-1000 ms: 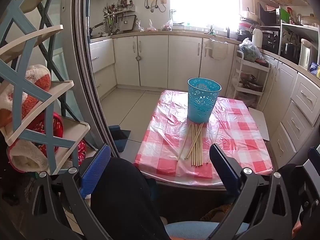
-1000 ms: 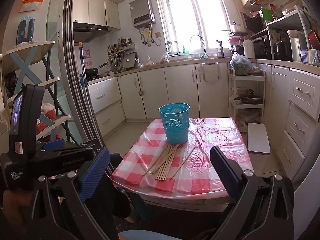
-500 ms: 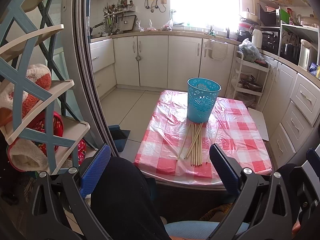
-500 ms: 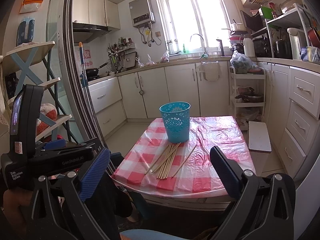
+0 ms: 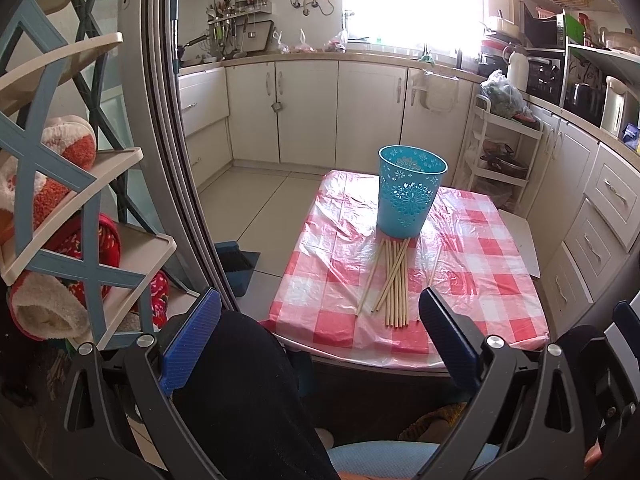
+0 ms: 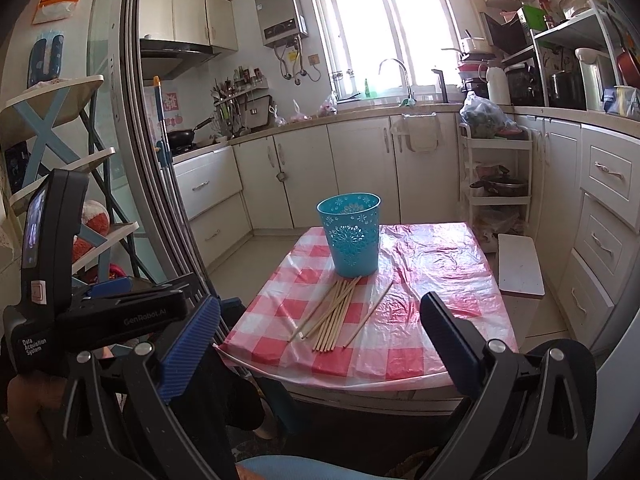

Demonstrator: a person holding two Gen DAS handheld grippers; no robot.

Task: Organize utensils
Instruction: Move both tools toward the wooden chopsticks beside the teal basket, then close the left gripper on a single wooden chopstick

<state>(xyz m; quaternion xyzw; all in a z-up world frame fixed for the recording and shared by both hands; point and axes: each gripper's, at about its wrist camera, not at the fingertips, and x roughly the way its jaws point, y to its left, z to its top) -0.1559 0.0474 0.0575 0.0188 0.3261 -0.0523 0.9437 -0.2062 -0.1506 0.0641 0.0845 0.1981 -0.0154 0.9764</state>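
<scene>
Several wooden chopsticks (image 5: 391, 280) lie in a loose bundle on the red-checked tablecloth (image 5: 332, 280), just in front of an upright teal perforated basket (image 5: 410, 196). One chopstick (image 6: 369, 314) lies apart to the right of the bundle (image 6: 332, 312), near the basket (image 6: 352, 234). My left gripper (image 5: 320, 340) is open and empty, held back from the table's near edge. My right gripper (image 6: 320, 344) is open and empty, also short of the table. The left gripper's body (image 6: 80, 300) shows at the left of the right wrist view.
A shelf rack (image 5: 72, 208) with slippers stands at the left beside a sliding door frame (image 5: 172, 160). White cabinets (image 5: 340, 112) line the back and right walls. A white trolley (image 6: 496, 176) stands past the table. A white board (image 6: 520, 264) lies right of the table.
Both grippers have drifted very slightly; the table looks a touch nearer. The chopsticks and the basket have not moved. Both grippers stay open.
</scene>
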